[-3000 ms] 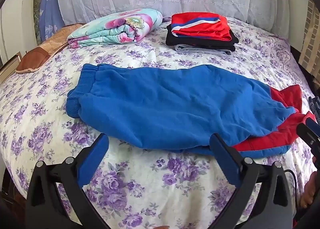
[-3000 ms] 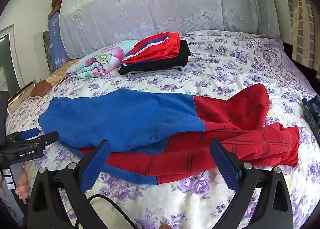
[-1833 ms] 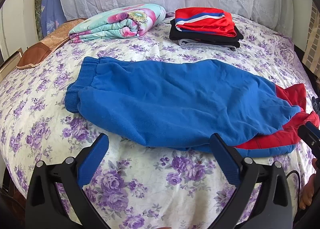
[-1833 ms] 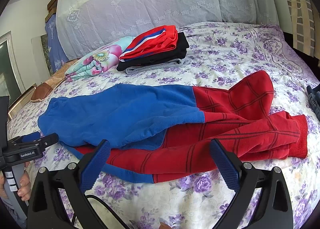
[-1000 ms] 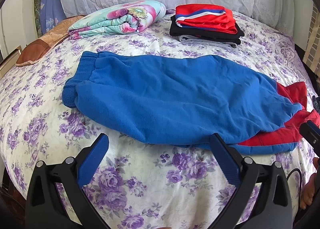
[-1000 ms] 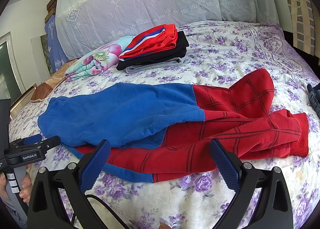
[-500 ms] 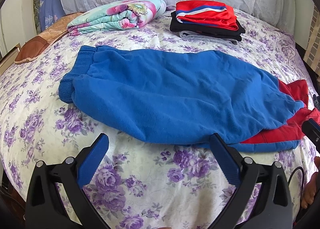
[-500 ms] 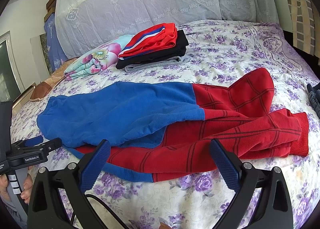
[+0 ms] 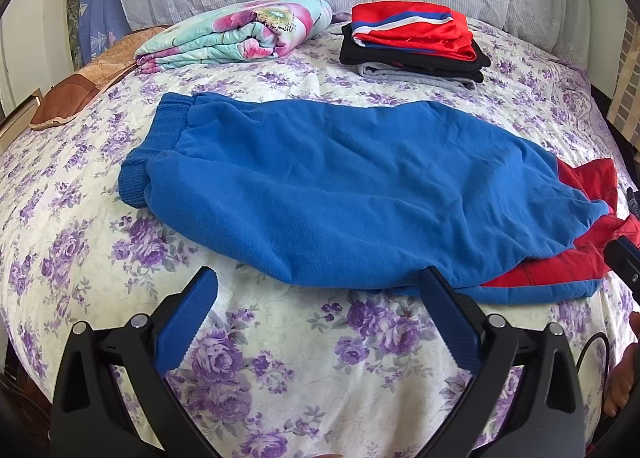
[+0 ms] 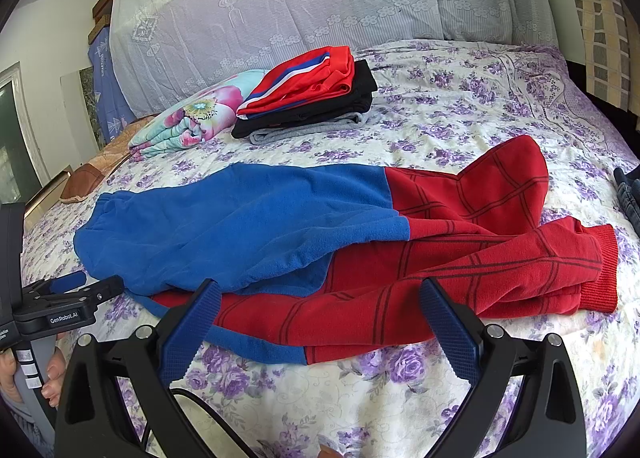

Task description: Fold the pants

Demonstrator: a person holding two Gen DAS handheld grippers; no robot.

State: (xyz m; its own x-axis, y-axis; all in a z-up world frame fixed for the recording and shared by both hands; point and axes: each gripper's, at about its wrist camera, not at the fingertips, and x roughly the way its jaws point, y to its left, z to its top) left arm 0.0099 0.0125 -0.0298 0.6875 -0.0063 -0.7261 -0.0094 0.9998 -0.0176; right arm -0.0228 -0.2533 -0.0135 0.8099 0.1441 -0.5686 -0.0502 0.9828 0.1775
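Blue and red fleece pants (image 9: 352, 194) lie flat across the flowered bed, waistband (image 9: 152, 154) at the left, red lined legs (image 10: 472, 258) with ribbed cuffs at the right. One leg lies over the other, and the far leg's end is humped up (image 10: 516, 174). My left gripper (image 9: 318, 318) hovers open just short of the pants' near edge, holding nothing. My right gripper (image 10: 318, 322) is open too, over the near hem of the lower leg. The left gripper (image 10: 68, 298) also shows in the right wrist view, held by a hand (image 10: 48, 378).
A stack of folded clothes (image 9: 412, 42), red on top, sits at the bed's far side beside a folded floral quilt (image 9: 236, 34). A brown cushion (image 9: 76, 98) lies far left. Dark denim (image 10: 628, 194) shows at the right edge. A lace-covered headboard (image 10: 320, 2) stands behind.
Both grippers have edged slightly closer to the pants and stayed open. The pants have not moved.
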